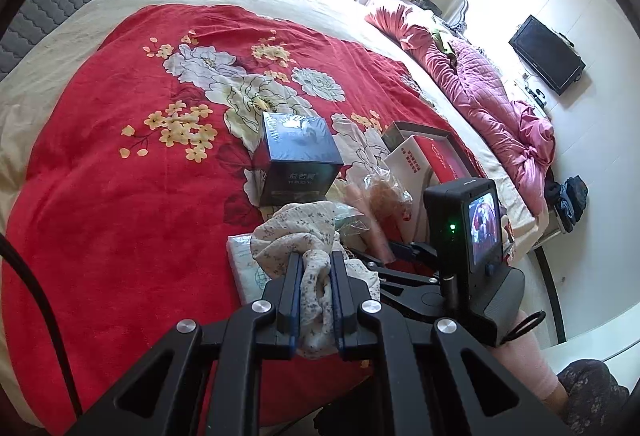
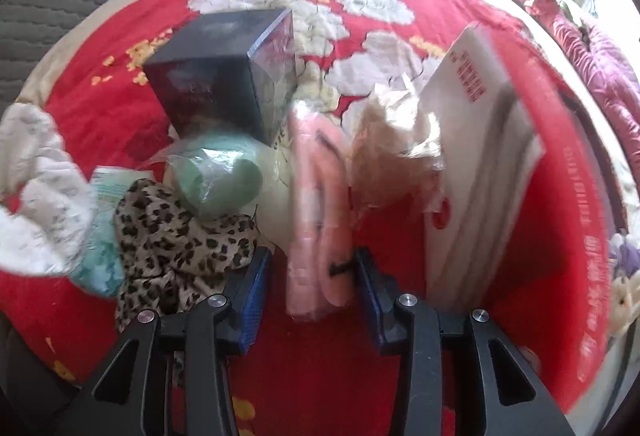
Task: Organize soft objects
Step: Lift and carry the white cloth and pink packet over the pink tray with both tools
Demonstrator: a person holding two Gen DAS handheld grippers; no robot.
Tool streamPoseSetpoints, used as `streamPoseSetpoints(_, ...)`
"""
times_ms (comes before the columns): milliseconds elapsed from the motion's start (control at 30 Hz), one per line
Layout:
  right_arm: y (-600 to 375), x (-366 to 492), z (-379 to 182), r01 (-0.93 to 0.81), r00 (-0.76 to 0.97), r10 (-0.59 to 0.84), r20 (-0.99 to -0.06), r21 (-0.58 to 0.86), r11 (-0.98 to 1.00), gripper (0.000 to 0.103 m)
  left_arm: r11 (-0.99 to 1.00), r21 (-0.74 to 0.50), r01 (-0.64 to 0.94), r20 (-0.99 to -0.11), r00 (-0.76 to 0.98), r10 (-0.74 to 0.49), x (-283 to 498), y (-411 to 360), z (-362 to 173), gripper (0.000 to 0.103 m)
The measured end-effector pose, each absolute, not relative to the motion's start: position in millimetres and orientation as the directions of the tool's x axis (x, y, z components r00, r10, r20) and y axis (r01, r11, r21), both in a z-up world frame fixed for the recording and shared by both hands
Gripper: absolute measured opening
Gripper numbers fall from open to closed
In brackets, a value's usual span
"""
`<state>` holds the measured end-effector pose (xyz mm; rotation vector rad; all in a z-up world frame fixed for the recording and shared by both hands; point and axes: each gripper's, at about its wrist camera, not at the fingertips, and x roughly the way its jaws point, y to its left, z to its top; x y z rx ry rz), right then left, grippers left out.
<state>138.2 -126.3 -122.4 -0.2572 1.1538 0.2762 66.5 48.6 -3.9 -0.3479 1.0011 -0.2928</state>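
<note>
A red blanket (image 1: pixel 100 195) printed with large white and yellow flowers covers most of the bed and carries everything else. Past its far edge lies a rumpled pink quilt (image 1: pixel 480 87), well apart from the work.

Near the middle of the blanket stands a dark blue box (image 1: pixel 298 159), upright, one corner turned toward the right wrist camera. To the right of the box a white carton with red lettering (image 2: pixel 476 163) leans tilted against a red tray (image 2: pixel 560 236), walling in that side.

In front of the box the soft things crowd together. A cream cloth with tiny flowers (image 1: pixel 296 236) bunches loosely just in front of the box; the left gripper (image 1: pixel 316 300) is clamped on a fold of it, jaws nearly together with fabric squeezed between the pads. Beneath the cloth lies a white-and-teal packet (image 1: pixel 240 268). Beside the packet a leopard-print cloth (image 2: pixel 176 236) is heaped, crumpled. Touching its upper edge, and pressed against the foot of the box, is a pale green soft piece in clear wrap (image 2: pixel 218 179).

Right of the green piece a pale pink wrapped bundle (image 2: pixel 316 228) lies lengthwise, blurred, with a crinkled clear bag of beige material (image 2: pixel 392 163) between it and the carton. The right gripper (image 2: pixel 312 276) straddles the near end of the bundle, jaws apart; the left pad is clear of it, and blur hides whether the right pad touches.
</note>
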Motion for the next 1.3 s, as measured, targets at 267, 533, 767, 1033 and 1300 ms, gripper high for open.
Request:
streamPoseSetpoints(267,-148.2,126.8,-87.9,-0.301,0.421,0.210,-0.882,0.083,0.950,0.031,0.908,-0.409,0.094,-0.757,0.520,-0.395,64.9,43.7,4.9,0.013)
streamPoseSetpoints(533,-176.3,107.8,-20.0,-0.275,0.472,0.354,-0.807,0.246,0.929,0.031,0.915,-0.384,0.121,-0.742,0.550,-0.384,61.2,28.2,30.8,0.013)
streamPoseSetpoints(767,-203.3,86.2,42.6,-0.262,0.523,0.462,-0.716,0.380,0.887,0.032,0.920,-0.351,0.176,-0.730,0.564,-0.387,62.8,0.1,63.6,0.013)
streamPoseSetpoints(1033,-233.8,63.3,109.7,-0.270,0.602,0.510,-0.614,0.445,0.854,0.032,0.916,-0.329,0.231,-0.707,0.582,-0.401,64.3,-29.6,99.4,0.013)
streamPoseSetpoints(1300,-280.2,48.6,148.1,-0.200,0.647,0.502,-0.574,0.507,0.838,0.032,0.904,-0.316,0.288,-0.703,0.569,-0.427,69.7,-63.6,123.3,0.013)
